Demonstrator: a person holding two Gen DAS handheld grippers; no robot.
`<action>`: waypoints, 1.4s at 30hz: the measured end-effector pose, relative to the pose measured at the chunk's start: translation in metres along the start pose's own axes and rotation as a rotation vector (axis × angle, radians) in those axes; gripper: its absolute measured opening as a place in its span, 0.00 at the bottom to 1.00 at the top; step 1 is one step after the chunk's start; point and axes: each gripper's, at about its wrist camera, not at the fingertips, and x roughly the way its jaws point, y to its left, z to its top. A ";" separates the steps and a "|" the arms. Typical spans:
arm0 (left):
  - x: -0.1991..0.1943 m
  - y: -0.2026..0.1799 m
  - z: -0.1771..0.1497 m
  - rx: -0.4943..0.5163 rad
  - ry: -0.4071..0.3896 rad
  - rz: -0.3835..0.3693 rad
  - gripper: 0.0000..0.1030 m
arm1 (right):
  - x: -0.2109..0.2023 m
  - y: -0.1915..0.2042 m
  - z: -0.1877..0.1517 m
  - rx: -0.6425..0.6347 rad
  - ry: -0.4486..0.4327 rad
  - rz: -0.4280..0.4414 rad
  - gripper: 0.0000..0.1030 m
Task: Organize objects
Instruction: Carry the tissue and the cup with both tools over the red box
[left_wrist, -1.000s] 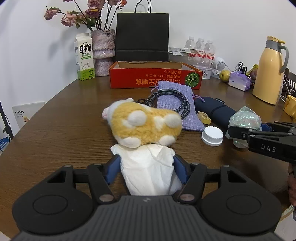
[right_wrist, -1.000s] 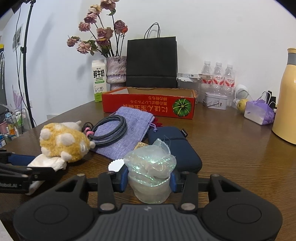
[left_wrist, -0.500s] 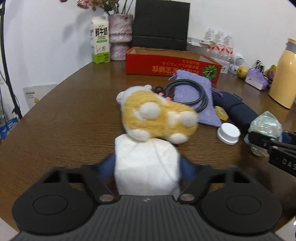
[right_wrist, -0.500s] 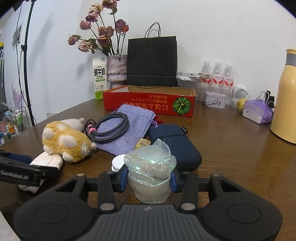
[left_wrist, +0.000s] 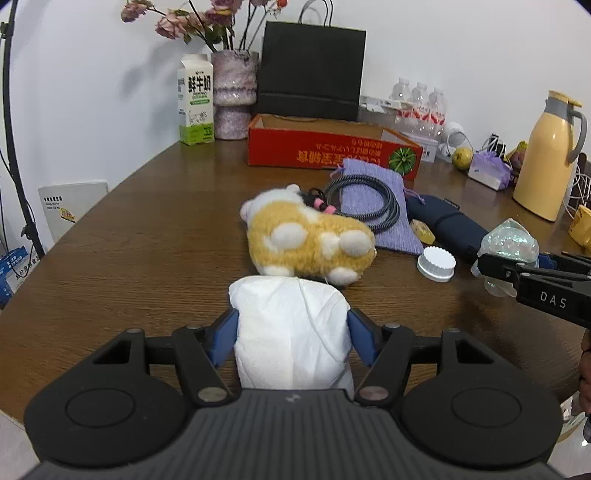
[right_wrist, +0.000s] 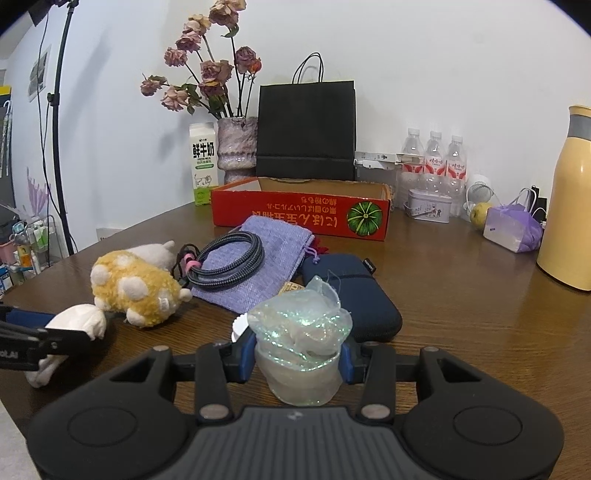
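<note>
Left claw (left_wrist: 291, 332) has just been closing, its pads squeezing the white tissue wad (left_wrist: 290, 332) beside the plush hamster (left_wrist: 308, 245); right claw (right_wrist: 298, 360) grips the iridescent pouch (right_wrist: 299, 343) over the desk (left_wrist: 147, 240).

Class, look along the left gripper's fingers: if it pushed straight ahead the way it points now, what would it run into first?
Most likely the plush hamster. The left gripper, clamped on a white tissue wad, points straight at it, and the wad's front edge seems almost to touch the toy, though depth is uncertain.
</note>
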 end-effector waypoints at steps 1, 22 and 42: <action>-0.003 0.001 0.000 0.000 -0.010 0.000 0.63 | -0.001 0.000 0.000 -0.001 -0.002 0.000 0.41; -0.001 -0.011 0.069 0.040 -0.187 -0.021 0.63 | 0.004 0.001 0.045 -0.043 -0.085 -0.020 0.41; 0.069 -0.014 0.167 0.019 -0.252 -0.020 0.63 | 0.073 -0.005 0.137 -0.046 -0.169 -0.029 0.41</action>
